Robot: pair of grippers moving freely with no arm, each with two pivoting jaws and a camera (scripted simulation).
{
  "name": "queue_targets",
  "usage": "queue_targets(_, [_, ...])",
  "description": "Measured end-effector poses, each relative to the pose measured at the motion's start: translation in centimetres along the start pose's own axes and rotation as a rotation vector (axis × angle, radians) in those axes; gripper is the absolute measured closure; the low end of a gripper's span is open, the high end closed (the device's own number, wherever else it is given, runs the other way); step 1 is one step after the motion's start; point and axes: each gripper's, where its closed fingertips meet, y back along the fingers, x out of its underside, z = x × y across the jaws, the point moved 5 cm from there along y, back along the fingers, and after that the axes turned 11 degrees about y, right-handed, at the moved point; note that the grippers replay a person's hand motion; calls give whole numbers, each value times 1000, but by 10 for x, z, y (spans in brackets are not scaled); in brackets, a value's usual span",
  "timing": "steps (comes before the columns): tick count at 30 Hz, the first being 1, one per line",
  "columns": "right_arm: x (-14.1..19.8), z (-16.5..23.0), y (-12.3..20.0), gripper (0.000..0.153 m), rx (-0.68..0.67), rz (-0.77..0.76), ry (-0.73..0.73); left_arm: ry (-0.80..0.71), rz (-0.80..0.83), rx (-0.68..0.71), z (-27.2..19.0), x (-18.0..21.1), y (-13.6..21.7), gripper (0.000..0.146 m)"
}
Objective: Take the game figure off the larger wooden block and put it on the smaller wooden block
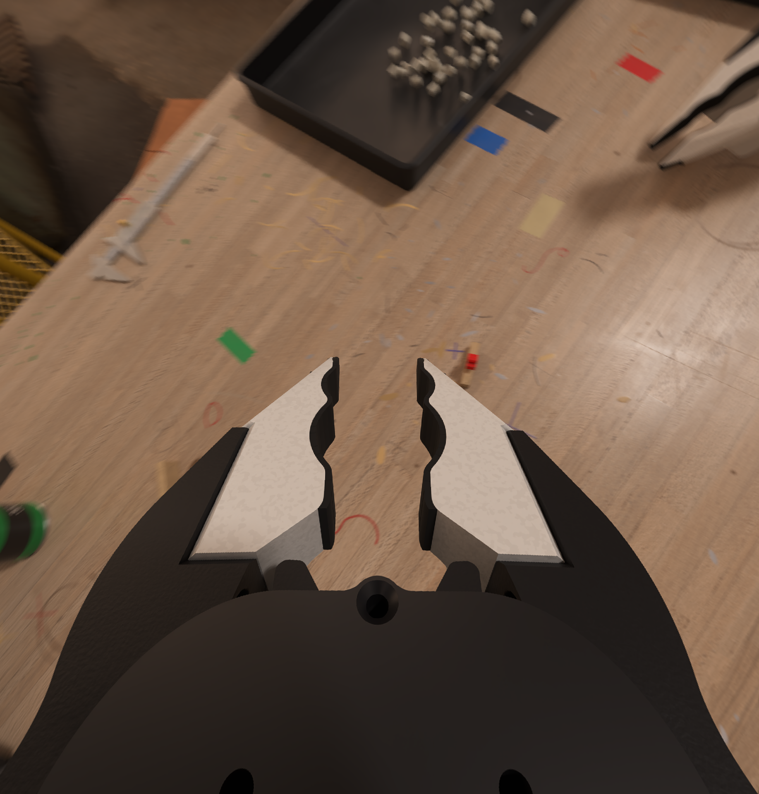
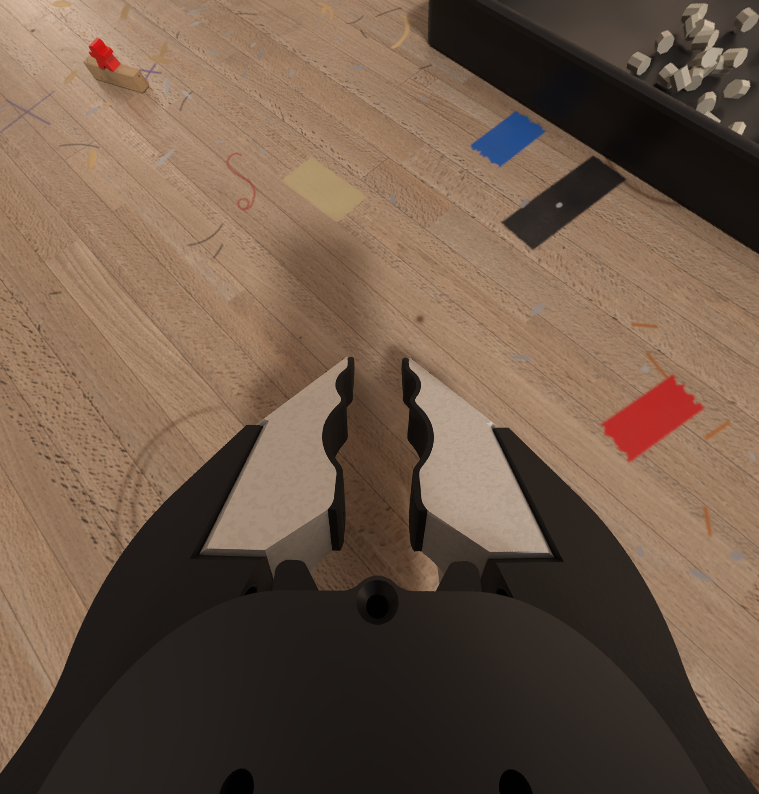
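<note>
Wooden table [image 1: 283, 266] with bits of tape. Left gripper [image 1: 377, 365] fingers apart, holding nothing; red game figure [image 1: 472, 360] on a wooden block [image 1: 467, 378] just right of the tips. Right gripper [image 2: 377, 365] also apart and empty, over bare wood; figure [image 2: 103, 53] on block [image 2: 117, 77] far off left, black tray [image 2: 627, 107] at the right.

In the left wrist view the wooden block [image 1: 468, 373] is partly hidden behind the left gripper's right finger [image 1: 463, 451], and the red game figure [image 1: 471, 361] on it is too small to see its shape. The green can [image 1: 12, 532] is blurred and cut by the left edge — the black tray [image 1: 326, 111] by the top edge.
</note>
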Motion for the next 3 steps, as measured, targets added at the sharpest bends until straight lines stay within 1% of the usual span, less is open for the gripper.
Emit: queue_targets(3, [0,0,0,131,0,0,0,54,-77,-113,29,1,27,109])
